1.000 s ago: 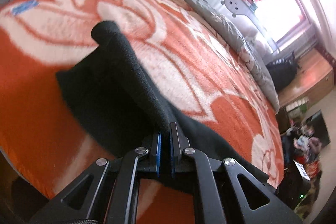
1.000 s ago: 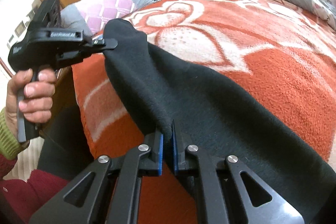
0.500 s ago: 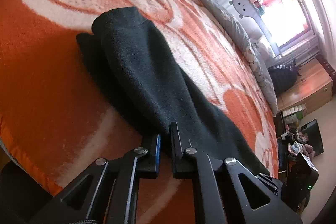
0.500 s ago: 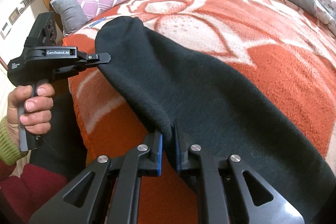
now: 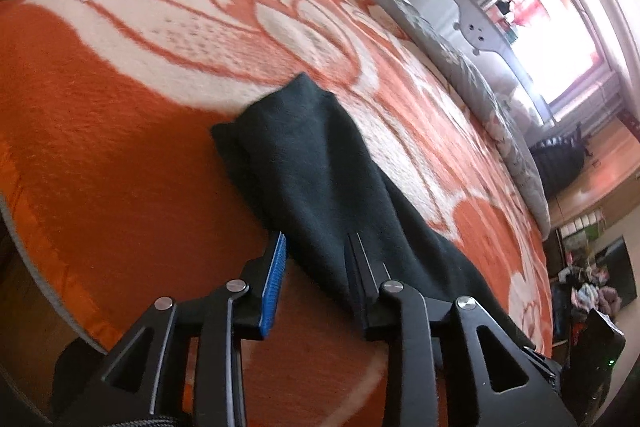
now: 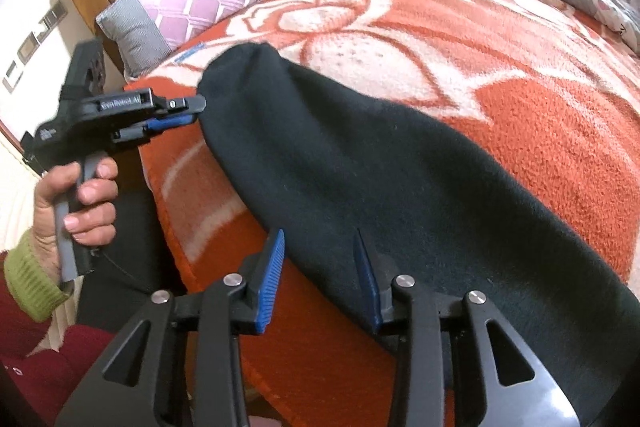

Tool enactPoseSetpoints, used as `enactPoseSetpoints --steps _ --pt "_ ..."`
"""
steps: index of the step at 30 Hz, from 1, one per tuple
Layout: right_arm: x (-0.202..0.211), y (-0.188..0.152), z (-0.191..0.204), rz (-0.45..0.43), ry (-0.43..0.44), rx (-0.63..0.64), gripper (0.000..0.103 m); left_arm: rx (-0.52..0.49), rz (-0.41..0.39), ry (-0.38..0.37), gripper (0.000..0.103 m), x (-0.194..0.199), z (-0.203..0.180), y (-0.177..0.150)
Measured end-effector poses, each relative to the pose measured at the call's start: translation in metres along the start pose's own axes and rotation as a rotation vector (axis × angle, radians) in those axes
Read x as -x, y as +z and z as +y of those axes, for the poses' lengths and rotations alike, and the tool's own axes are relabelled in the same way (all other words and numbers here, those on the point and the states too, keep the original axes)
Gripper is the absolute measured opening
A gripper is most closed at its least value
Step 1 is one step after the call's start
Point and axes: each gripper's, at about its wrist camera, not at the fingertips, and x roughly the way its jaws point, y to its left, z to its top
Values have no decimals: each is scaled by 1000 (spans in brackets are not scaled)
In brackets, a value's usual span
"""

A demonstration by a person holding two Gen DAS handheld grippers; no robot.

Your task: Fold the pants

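Bright daylit views, blown out at the window (image 5: pixel 560 39), strongly fisheye-curved with dark vignetted corners, slightly motion-blurred at the left gripper (image 6: pixel 192 111) and sharp elsewhere.
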Motion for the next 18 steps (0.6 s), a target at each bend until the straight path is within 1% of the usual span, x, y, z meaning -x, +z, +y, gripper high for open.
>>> enactPoseSetpoints --steps 5,7,8,13,18 --pt "3 14 -15 -23 -27 -58 37 47 1 -3 39 2 16 6" --pt "3 21 -24 -35 -34 -91 37 57 8 -6 45 1 19 8" --pt "2 25 -29 -40 -37 -108 37 62 16 -5 47 0 21 9" --pt "-6 45 -45 -52 -46 -151 37 74 33 5 47 -7 26 12" --pt "-26 69 -59 -31 -57 -154 37 86 44 12 47 -15 28 18"
